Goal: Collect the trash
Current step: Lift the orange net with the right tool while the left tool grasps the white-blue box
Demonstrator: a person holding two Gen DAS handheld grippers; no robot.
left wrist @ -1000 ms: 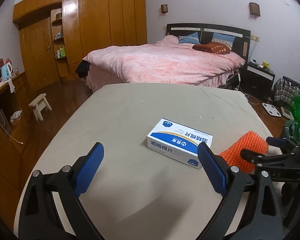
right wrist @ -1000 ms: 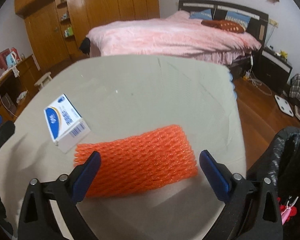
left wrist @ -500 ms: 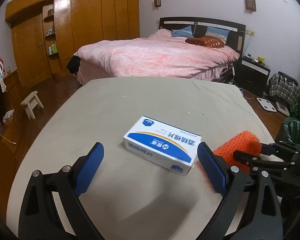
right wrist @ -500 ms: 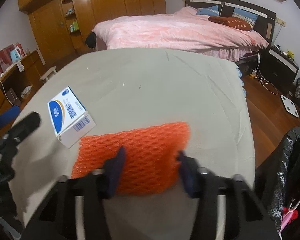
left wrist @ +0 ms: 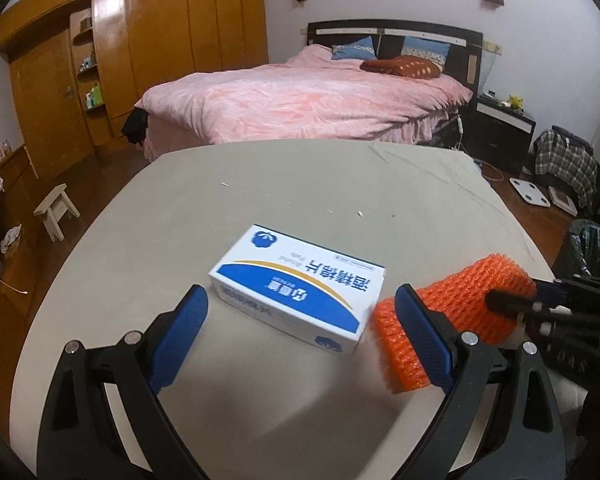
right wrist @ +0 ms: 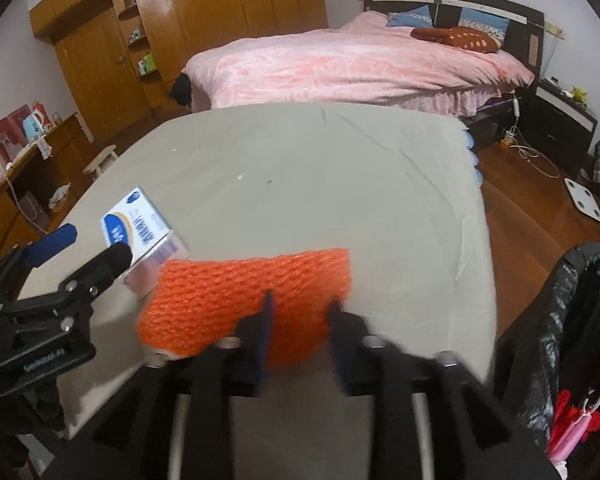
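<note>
From my left wrist camera, the left gripper (left wrist: pixel 300 330) has its jaws wide apart, empty, just short of the blue-and-white box (left wrist: pixel 298 287), which lies flat toward the near edge of the grey-covered table (left wrist: pixel 260 184). The orange foam net (left wrist: pixel 456 312) sits beside the box toward the right edge, with the right gripper (left wrist: pixel 512 304) pinching it.

From my right wrist camera, the right gripper (right wrist: pixel 298 316) is clamped on the near edge of the orange foam net (right wrist: pixel 236 300); the far part of the net looks to rest on the table (right wrist: pixel 340 168) near its right near corner. A bin lined with a black bag (right wrist: pixel 572 320) stands off the right edge.

I judge the net pickup is in hand. Next I'd lift it clear and carry it right over the bin, then bring the left jaws around the box.
</note>
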